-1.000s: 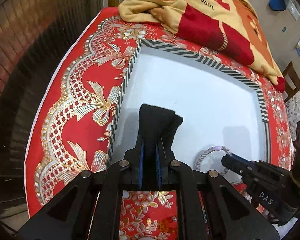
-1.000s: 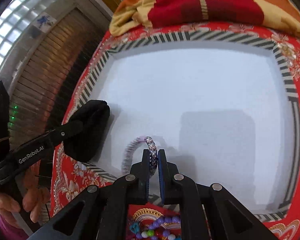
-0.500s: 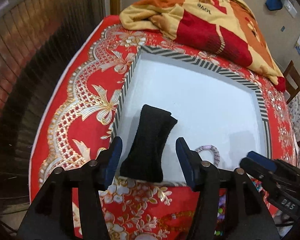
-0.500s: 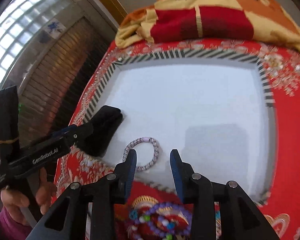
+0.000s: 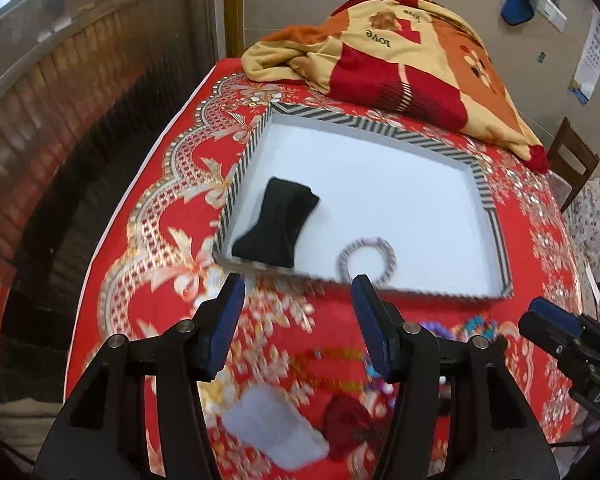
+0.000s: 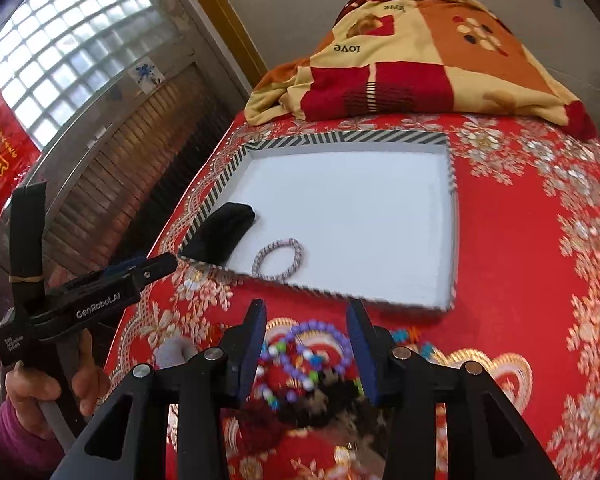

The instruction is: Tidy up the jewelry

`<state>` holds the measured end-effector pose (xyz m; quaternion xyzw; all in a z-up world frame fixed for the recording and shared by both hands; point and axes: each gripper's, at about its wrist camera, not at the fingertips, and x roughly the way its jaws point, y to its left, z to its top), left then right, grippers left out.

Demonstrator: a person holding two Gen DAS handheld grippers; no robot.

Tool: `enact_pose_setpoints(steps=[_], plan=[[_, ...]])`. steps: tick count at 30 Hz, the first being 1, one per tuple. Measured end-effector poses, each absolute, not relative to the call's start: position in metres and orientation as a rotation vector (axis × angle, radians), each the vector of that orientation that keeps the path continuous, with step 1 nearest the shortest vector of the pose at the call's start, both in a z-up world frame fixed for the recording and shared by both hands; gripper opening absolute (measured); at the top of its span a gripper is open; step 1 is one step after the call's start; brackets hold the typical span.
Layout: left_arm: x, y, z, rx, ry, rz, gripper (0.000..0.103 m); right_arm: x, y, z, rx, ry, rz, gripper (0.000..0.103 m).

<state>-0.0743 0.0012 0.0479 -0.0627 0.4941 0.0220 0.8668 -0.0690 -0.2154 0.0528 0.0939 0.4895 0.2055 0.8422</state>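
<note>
Left gripper (image 5: 298, 320) is hanging over the red floral tablecloth (image 5: 172, 216), jaws standing wide, nothing between them. Right gripper (image 6: 306, 344) is also holding nothing, its jaws opening, moderately apart, sitting over a pile of beaded bracelets (image 6: 304, 356) lying on the cloth just short of the tray. A hand (image 6: 48, 392) is gripping the left gripper's handle at the lower left of the right wrist view. A white cloth piece (image 5: 272, 428) and a dark red item (image 5: 348, 420) are lying blurred on the cloth near the left gripper.

Further out, the striped-rim tray (image 6: 340, 136) is sitting on the cloth. Inside it, at the near left corner, a black pouch (image 5: 278, 226) is lying flat, and a braided bracelet (image 6: 278, 260) is resting just beside it near the front wall, apart from both grippers. Behind the tray a folded blanket (image 6: 420, 64) is piled up.
</note>
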Motion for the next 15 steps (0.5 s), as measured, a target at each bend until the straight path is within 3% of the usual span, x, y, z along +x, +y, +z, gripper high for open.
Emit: enact_pose_setpoints(steps=[15], plan=[[-0.143, -0.023, 0.057, -0.131, 1.032, 0.023, 0.055, -0.132, -0.25, 0.063, 0.176, 1.026, 0.396, 0.04]])
